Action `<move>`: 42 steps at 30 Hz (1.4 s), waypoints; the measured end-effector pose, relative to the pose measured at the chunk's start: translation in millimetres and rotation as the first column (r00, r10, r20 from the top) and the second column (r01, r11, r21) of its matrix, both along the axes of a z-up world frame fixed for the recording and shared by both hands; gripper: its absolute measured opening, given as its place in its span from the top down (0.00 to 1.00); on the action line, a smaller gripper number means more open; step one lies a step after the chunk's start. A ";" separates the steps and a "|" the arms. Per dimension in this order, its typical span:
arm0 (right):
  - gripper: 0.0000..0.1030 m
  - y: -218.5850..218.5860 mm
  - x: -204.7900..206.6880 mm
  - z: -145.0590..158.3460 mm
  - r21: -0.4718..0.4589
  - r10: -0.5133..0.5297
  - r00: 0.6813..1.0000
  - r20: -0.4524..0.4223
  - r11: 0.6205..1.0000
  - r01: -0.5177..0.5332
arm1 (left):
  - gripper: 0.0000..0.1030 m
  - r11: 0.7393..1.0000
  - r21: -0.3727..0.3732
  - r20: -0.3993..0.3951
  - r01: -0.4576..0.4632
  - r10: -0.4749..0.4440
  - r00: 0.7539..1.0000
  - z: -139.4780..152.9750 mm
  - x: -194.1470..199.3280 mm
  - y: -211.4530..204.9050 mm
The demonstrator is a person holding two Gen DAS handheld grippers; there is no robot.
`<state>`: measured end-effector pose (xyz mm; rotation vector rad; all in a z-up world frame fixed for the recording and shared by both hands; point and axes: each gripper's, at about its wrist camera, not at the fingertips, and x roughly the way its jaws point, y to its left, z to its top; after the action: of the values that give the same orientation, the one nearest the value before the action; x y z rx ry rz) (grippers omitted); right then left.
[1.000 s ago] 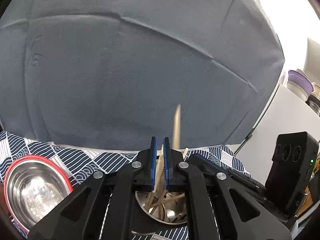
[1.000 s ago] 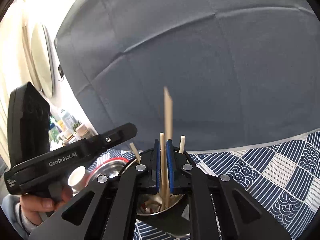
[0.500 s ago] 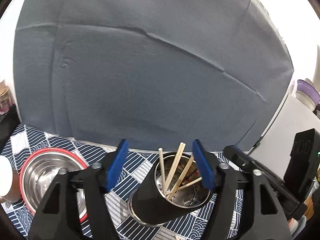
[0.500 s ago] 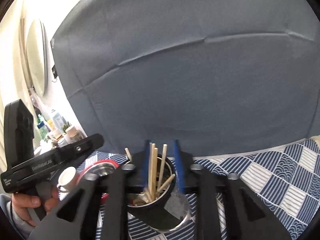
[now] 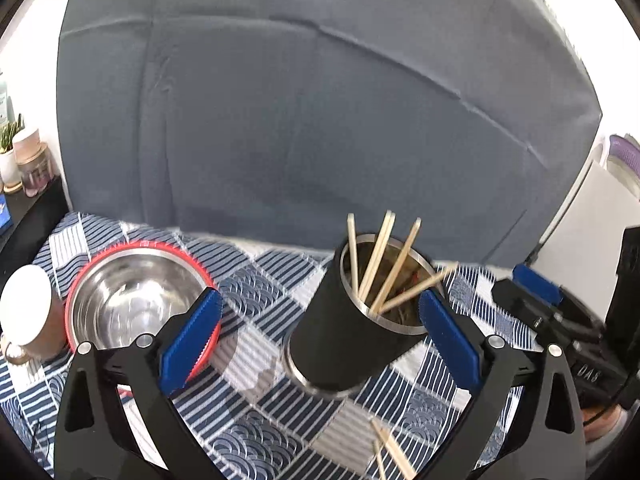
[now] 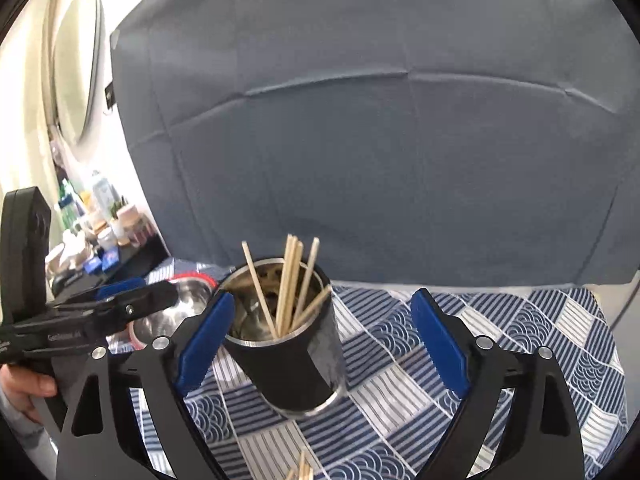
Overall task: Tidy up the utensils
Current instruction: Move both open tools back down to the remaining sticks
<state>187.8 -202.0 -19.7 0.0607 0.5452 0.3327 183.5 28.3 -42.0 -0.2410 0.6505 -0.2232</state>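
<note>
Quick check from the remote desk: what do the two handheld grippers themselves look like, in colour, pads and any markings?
Both are black plastic. The left gripper and right gripper each have two angular, cut-out fingers carrying ribbed blue pads and silver round bolts. In the right wrist view, the left gripper's body shows white "GenRobot.AI" lettering and a boxy black block behind. No cables or sleeves are clearly visible.

White lettering on the side of the black handheld left gripper [image 6: 120,304], seen left of the right gripper's blue pads, is blurred; it appears to begin "GenRobot". Pale characters on the black right gripper [image 5: 536,292] body are illegible
</note>
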 end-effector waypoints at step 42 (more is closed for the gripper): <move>0.14 -29.2 -121.8 -169.9 -0.273 -0.066 0.908 -0.414 0.960 -0.055 | 0.06 0.934 0.252 -0.377 0.253 -0.146 0.914 -139.8 -78.4 -94.2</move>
<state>66.0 -231.2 -189.6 -0.1445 1.0174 0.2333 105.1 -66.0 -181.7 0.0816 1.0596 -0.2804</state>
